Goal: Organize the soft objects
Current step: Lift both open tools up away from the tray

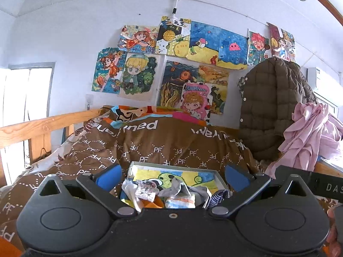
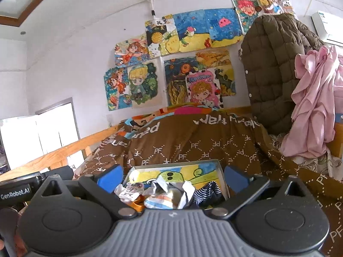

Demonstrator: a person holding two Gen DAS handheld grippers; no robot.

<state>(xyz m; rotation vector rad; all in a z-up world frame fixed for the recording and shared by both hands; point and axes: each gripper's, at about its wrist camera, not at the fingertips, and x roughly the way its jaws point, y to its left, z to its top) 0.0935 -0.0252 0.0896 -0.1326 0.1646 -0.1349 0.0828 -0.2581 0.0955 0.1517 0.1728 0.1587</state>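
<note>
On the bed's brown quilt [image 1: 171, 145], a shallow box [image 1: 221, 178] holds crumpled socks [image 2: 165, 194]. Left gripper [image 1: 172, 176] and right gripper [image 2: 173, 177] hover over it, jaws spread wide, holding nothing. Risk, I judge: a pinch snags several tangled pieces, or shoves the light box across the quilt.

A home bedroom, likely a child's. A bed with a light wooden side rail [image 1: 32, 128] carries a rumpled brown quilt printed with white "PF" letters [image 1: 163, 143]. The white wall behind is covered with bright hand-coloured cartoon drawings on paper [image 1: 139, 75]. A brown quilted puffer jacket [image 1: 272, 98] and a crumpled pink garment [image 2: 315, 98] hang at the bed's right edge, below a white wall air conditioner [image 2: 328, 26].
</note>
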